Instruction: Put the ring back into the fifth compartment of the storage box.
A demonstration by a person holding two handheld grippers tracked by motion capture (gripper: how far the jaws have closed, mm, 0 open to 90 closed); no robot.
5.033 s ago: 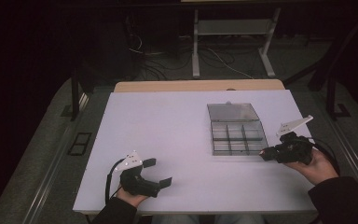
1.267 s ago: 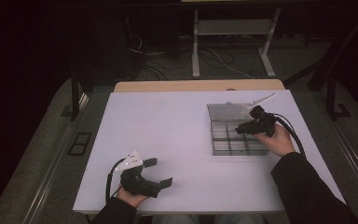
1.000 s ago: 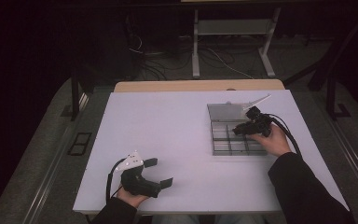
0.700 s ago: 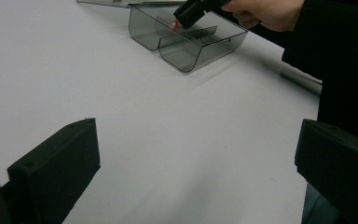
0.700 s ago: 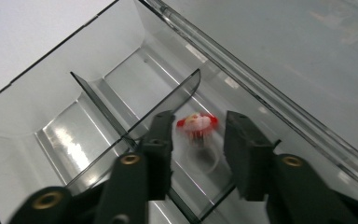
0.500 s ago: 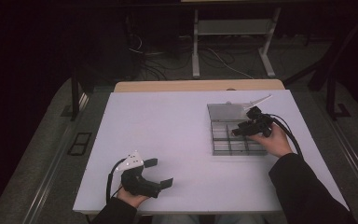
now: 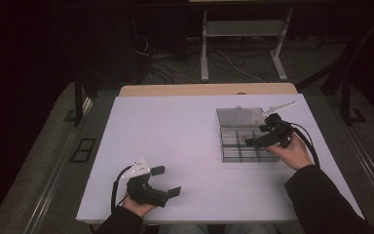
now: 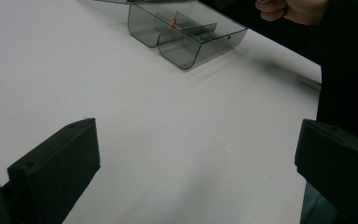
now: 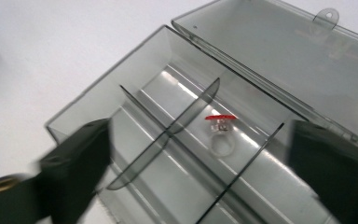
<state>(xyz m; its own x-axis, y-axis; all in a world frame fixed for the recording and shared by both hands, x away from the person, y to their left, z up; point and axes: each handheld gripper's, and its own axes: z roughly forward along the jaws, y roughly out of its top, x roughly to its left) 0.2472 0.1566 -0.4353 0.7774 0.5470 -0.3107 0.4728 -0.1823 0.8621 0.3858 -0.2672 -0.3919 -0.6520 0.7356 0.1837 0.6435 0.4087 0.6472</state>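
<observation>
Ring placement, judged nearly finished: the ring (image 7: 244,139) is lying in a compartment of the clear box (image 7: 233,146) and the lid (image 7: 241,116) is lying flat behind it; closing it looks like what is remaining.

High view: white table (image 7: 175,136), smooth and matte, is carrying the smoky plastic box toward its right side; the right gripper (image 7: 253,142) is hovering over the box, its jaws spread with nothing between them, having just been opening; the left gripper (image 7: 166,181) is resting near the front edge of the table, well apart from the box, jaws standing wide and empty.

Left gripper view: two blunt black jaws are rising from the bottom corners with bare table between them; the box (image 8: 186,32) is showing farther off, rounded at its corners, thin dividers inside, a red speck of the ring (image 8: 174,21) glinting through its wall; a dark sleeve (image 8: 349,70) is crossing at the right.

Right gripper view: the ring (image 9: 222,135) is sitting released on the box floor between two curved dividers; its band is looking pale and translucent, its top flat and red; the box (image 9: 98,105) is glossy and transparent grey, the hinged lid (image 9: 279,51) lying open beyond with a small tab at its edge; the black jaws are flanking the ring without touching it.
</observation>
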